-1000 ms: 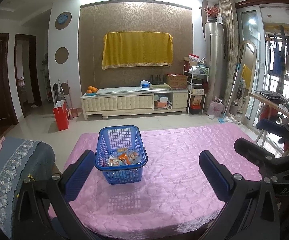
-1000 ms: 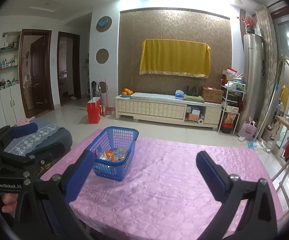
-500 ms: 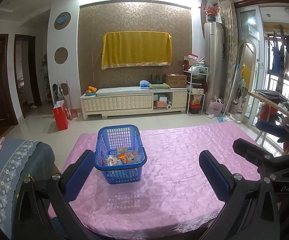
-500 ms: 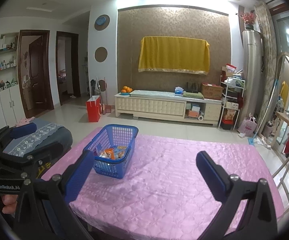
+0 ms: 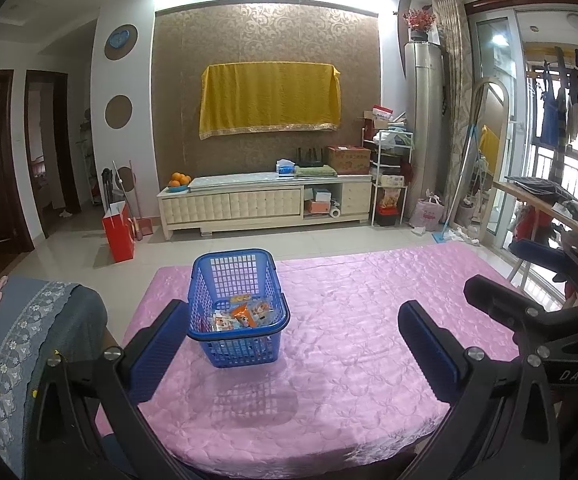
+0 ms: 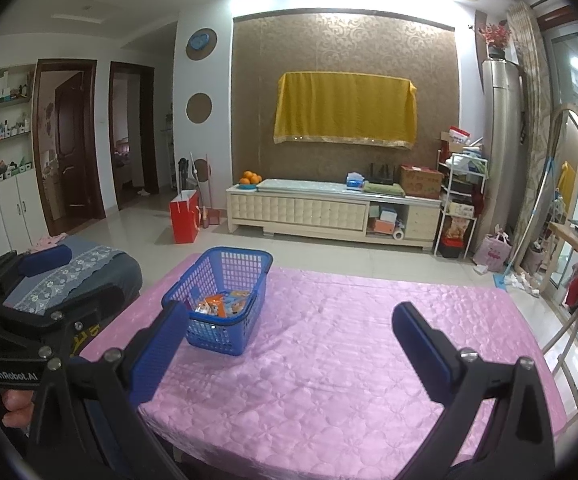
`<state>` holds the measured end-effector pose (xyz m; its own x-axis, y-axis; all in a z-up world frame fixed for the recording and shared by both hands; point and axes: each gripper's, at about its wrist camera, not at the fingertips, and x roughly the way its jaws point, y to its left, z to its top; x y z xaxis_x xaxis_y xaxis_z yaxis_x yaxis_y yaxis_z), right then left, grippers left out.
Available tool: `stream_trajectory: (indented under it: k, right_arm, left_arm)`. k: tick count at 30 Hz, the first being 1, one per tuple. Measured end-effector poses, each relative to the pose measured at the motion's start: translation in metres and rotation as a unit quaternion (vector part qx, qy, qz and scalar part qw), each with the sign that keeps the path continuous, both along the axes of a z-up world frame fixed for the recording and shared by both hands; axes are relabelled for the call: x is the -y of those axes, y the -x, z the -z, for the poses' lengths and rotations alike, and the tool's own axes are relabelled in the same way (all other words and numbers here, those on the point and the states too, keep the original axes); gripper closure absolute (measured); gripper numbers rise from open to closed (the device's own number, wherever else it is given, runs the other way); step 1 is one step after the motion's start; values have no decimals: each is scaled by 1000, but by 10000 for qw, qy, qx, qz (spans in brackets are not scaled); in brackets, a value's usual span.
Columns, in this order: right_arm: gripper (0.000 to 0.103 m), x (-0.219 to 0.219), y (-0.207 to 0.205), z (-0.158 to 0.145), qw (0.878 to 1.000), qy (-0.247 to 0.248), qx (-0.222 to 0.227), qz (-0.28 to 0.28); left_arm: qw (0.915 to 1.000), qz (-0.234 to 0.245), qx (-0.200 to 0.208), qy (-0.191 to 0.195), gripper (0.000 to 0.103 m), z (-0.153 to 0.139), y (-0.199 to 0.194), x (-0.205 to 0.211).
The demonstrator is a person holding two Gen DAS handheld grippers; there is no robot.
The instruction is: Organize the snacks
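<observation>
A blue plastic basket stands on the pink-covered table, left of its middle, with several snack packets inside. My left gripper is open and empty, held back near the table's front edge, its left finger beside the basket. My right gripper is open and empty, also near the front edge; the basket is ahead to its left, with the snack packets showing inside. The right gripper shows in the left wrist view, the left gripper in the right wrist view.
A chair with a grey embroidered cover stands at the table's left. A cream cabinet and red bag are across the floor. A wooden table stands at the right by the window.
Both grippers have drawn back slightly from the table and stayed open. The basket has not moved.
</observation>
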<state>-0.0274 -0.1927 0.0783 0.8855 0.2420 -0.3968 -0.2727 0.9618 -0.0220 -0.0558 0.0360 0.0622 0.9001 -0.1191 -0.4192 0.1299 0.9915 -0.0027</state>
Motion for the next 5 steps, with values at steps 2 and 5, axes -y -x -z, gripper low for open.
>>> stream_trajectory:
  k: [2,5]
  right_arm:
    - [0,1,0,1,10000,-20,-20,-6]
    - [0,1,0,2,10000,-14,-28,10]
  left_arm:
    - [10000,6,8,7,0,0,-1,0]
    - [10000,30,-20,22,0,1,-2,0]
